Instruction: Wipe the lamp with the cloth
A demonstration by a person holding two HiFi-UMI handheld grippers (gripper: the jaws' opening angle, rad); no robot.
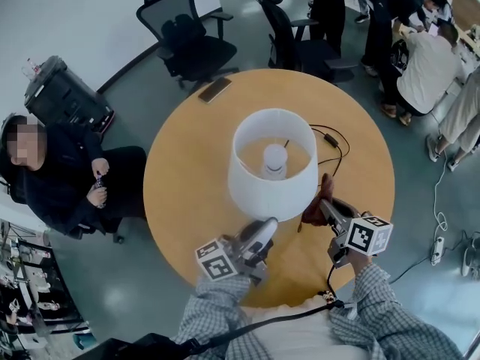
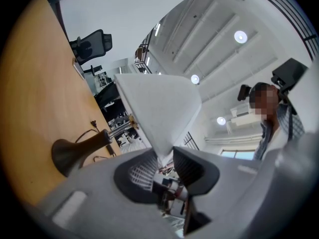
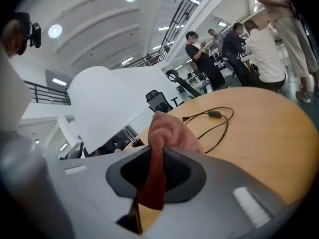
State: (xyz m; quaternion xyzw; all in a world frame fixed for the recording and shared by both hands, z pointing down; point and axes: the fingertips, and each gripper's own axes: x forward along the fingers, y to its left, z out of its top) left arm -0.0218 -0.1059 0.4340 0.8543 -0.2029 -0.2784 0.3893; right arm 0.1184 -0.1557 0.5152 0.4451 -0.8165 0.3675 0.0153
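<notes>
While the lamp (image 1: 272,163) stands on the round table (image 1: 180,208) in the head view, the left gripper (image 1: 267,225) in its own view pinches the shade (image 2: 159,108) edge, and the right gripper (image 1: 325,203) in its view squeezes the red cloth (image 3: 162,133) tight beside the shade.

Lampshade (image 1: 271,163): plain white. Lamp base (image 2: 75,151) under the lampshade: dark brown. Table (image 1: 187,201): warm orange-tan, no pattern. Cloth (image 3: 168,131), right of the lampshade: dusty red-pink. Cable (image 1: 335,142), right of the lampshade: black. Left gripper (image 1: 264,227) and right gripper (image 1: 328,205): grey bodies, cubes in black-and-white squares. Sleeves (image 1: 217,310): grey-white check.
</notes>
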